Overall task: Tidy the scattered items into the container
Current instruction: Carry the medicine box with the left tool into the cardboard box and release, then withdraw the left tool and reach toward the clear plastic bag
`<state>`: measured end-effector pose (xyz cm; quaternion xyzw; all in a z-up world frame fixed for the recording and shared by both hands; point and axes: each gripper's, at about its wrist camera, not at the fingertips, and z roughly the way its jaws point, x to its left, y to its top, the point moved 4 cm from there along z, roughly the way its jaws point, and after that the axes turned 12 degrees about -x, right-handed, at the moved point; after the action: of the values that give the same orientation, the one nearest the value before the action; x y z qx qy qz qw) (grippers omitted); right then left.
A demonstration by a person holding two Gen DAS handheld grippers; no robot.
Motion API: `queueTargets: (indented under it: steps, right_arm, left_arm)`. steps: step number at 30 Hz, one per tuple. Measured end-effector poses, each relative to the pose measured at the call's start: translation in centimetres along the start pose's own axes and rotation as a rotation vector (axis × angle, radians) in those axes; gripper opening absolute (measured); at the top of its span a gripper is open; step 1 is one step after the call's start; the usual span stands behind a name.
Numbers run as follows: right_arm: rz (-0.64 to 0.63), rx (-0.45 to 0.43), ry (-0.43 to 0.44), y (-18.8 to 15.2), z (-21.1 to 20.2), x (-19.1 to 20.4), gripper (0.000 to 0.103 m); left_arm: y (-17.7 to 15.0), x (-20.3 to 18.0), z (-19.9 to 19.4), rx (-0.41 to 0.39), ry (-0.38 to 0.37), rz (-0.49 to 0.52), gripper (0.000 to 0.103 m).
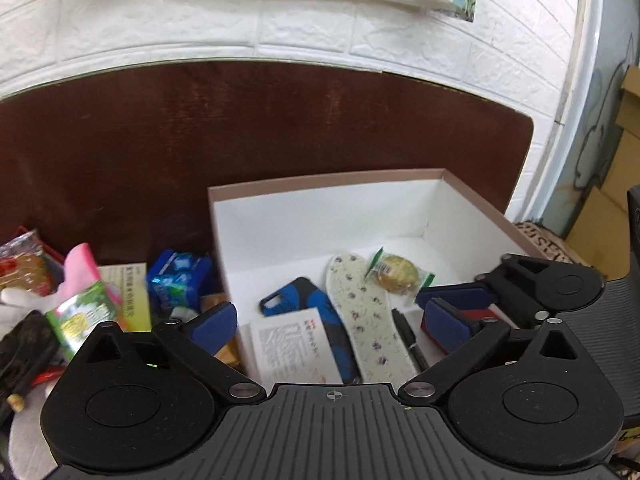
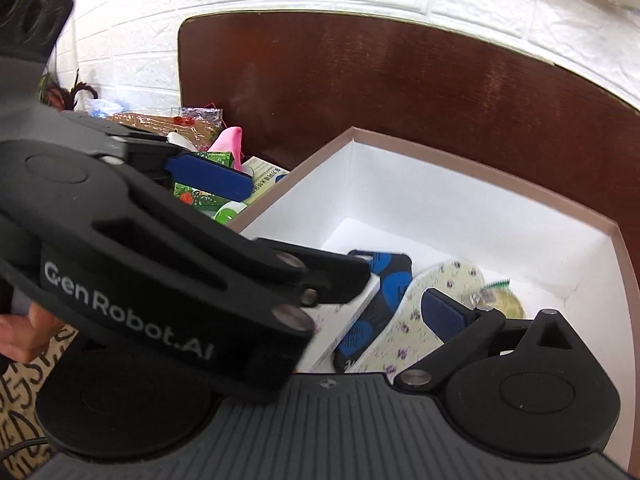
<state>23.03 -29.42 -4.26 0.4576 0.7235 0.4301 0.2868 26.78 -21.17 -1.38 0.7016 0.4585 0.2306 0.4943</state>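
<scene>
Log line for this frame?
left: open, above box | right: open, above box | boxed: insole, case, pen

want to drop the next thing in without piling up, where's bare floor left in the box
Bare white floor runs along the box far wall, behind the floral insole and the wrapped round cake, into the far right corner. The near half is crowded: phone case, paper card, black pen. The pile left of the box is packed.
</scene>
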Motion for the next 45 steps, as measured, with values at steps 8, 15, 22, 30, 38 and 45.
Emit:
queueTargets:
  steps: [8, 15, 22, 30, 38, 45]
  right_arm:
    - [0.064, 0.012, -0.021, -0.6, -1.6, 0.5, 0.102]
    - [0.084, -0.001, -0.037, -0.5, -3.2, 0.7, 0.103]
    - [0.063, -0.015, -0.041, -0.2, -4.5, 1.5, 0.103]
    - [0.061, -0.041, -0.049, 0.3, -5.9, 2.1, 0.103]
    - [0.054, -0.102, -0.049, 0.6, -8.1, 3.5, 0.103]
    - [0.011, -0.175, -0.047, -0.7, -9.8, 7.1, 0.103]
  left_arm:
    - [-0.8, 0.3, -1.5, 0.021, 0.024, -0.027, 0.103]
    - [-0.5, -0.3, -3.3, -0.002, 0.027, -0.011, 0.103]
    - [-0.3, -1.2, -4.7, -0.021, 0.02, 0.003, 0.103]
    - [-0.1, -1.6, -6.2, -0.036, 0.006, -0.011, 0.103]
    - [-0.8, -1.5, -8.7, -0.066, -0.011, -0.063, 0.103]
    - [-3.8, -0.5, -12.7, -0.118, 0.014, -0.115, 0.103]
